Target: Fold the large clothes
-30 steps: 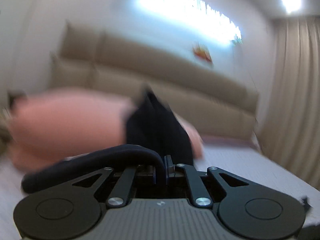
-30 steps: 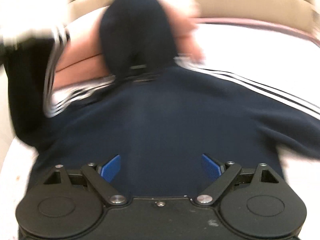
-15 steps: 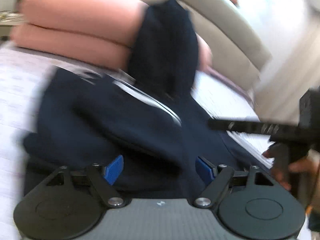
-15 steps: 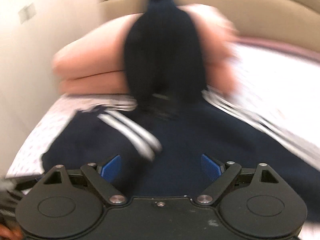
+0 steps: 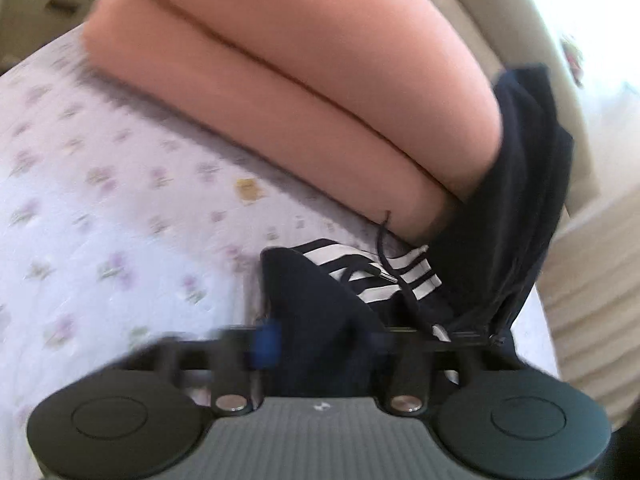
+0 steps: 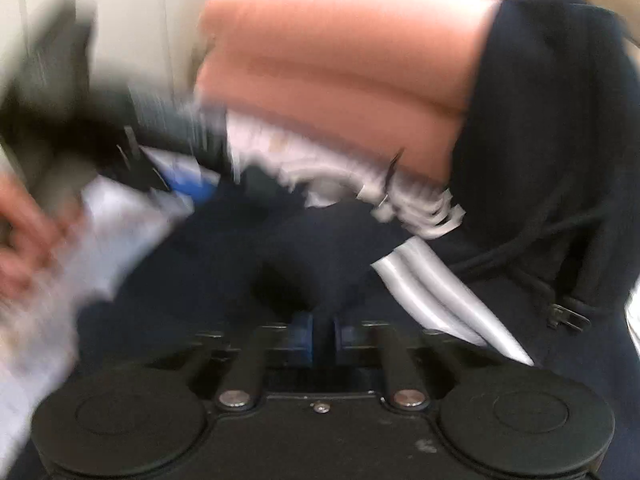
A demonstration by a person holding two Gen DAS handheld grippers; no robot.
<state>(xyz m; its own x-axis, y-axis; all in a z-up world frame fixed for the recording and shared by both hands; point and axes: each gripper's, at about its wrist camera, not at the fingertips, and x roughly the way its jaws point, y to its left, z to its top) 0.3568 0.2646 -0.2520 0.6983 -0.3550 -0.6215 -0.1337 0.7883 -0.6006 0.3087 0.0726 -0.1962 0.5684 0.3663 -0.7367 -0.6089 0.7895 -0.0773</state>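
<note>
Pinching soft navy jacket (image 6: 208, 264) folds: both grippers' fingers just closed, left (image 5: 320, 344), right (image 6: 322, 332); puffy peach pillows (image 5: 320, 80) behind.

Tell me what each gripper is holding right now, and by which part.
Both hold the navy hooded jacket with white stripes: the right gripper pinches a raised fold of its body fabric, the left gripper a bunched fold at its edge.

Hoodie (image 5: 320, 304) lies on bed (image 5: 100, 200), its hood (image 5: 524, 200) propped up against right end of two stacked pillows (image 5: 300, 80) behind it. Headboard (image 5: 500, 20) behind pillows. Left tongs (image 5: 320, 344) at hoodie's left edge; right tongs (image 6: 322, 334) mid-hoodie, to their right
</note>
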